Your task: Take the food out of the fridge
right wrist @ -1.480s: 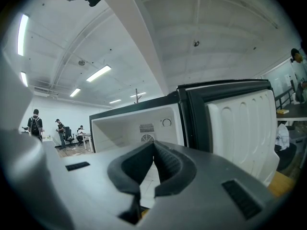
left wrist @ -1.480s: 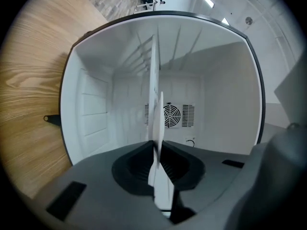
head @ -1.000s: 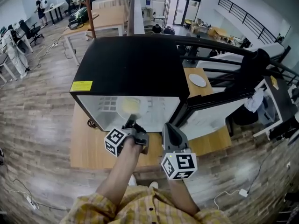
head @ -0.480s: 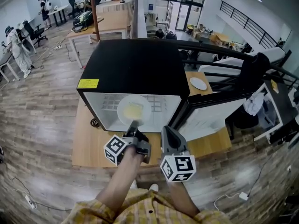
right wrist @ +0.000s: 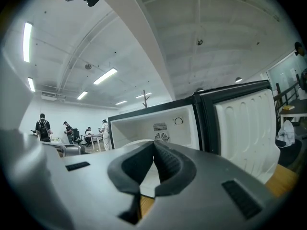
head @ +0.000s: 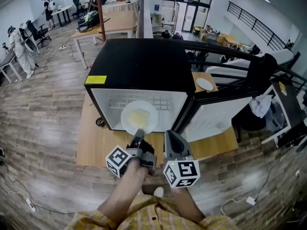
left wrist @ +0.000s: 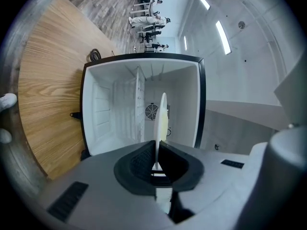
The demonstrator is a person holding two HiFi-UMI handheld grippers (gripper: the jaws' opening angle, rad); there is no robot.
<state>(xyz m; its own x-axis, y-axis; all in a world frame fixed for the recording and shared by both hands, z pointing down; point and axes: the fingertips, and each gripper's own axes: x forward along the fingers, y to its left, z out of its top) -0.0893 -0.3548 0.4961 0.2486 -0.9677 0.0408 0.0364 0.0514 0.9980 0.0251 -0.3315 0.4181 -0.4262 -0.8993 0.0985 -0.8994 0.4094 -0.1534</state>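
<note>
Our left gripper point(head: 138, 135) pinches the near rim of a white plate point(head: 139, 118), its jaws drawn narrow with only the thin edge of the plate between the pads. We hold the plate level at the mouth of the fridge point(head: 139, 63), just above the front lip of the white compartment. We cannot tell whether the far edge of the plate reaches inside. A pale yellow piece of food point(head: 138, 115) lies at the middle of the plate. Seen along the left jaws, the plate shows edge-on against the fridge's back wall, where a round fan point(left wrist: 152, 111) sits. Our right gripper point(head: 171, 137) hovers just beside the left one, its jaws pressed together at the tips with nothing between them, pointing toward the open compartment. The fridge door point(head: 213, 116) stands swung out to the right. The fridge rests on a wooden table point(head: 96, 145), and a second, small plate point(head: 205, 84) lies on the tabletop beyond the door.
</note>
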